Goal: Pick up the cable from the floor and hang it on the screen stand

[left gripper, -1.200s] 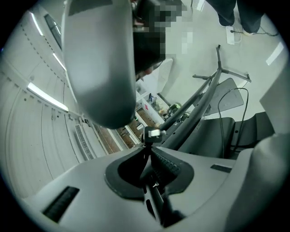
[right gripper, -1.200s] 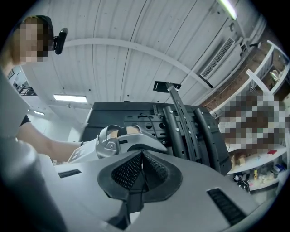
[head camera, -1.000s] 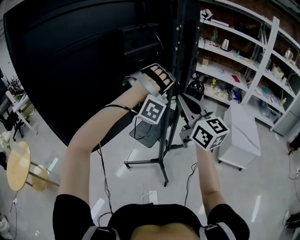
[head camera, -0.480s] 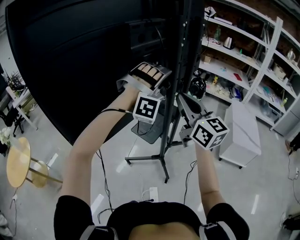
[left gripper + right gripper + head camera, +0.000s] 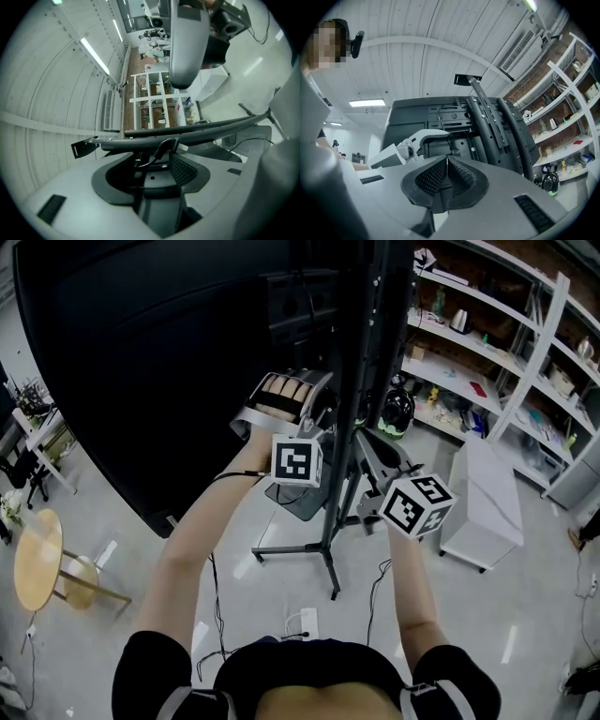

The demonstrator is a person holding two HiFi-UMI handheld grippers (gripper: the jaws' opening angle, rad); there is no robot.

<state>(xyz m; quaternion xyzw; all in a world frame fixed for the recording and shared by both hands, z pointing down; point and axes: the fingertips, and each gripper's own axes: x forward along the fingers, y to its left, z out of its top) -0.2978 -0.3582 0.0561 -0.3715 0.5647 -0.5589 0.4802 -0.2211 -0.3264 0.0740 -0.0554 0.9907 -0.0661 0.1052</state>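
Note:
The black screen stand (image 5: 361,381) rises mid-frame in the head view, with the big dark screen (image 5: 141,352) to its left. My left gripper (image 5: 314,407) is raised against the post. In the left gripper view its jaws (image 5: 154,164) are opening wide. A thin black cable (image 5: 161,146) hangs by the stand's crossbar (image 5: 197,129) between them, and the pads (image 5: 183,168) do not press it. A black cable (image 5: 212,577) trails from my left forearm down to the floor. My right gripper (image 5: 367,444) is just right of the post, shut and empty (image 5: 446,171).
The stand's base legs (image 5: 309,549) spread over the grey floor, with a white power strip (image 5: 302,622) in front of them. A white cabinet (image 5: 483,507) and stocked shelves (image 5: 487,343) stand at the right. A round wooden stool (image 5: 36,568) is at the far left.
My left hand has turned over and shifted slightly left along the post. The right gripper has stayed almost still.

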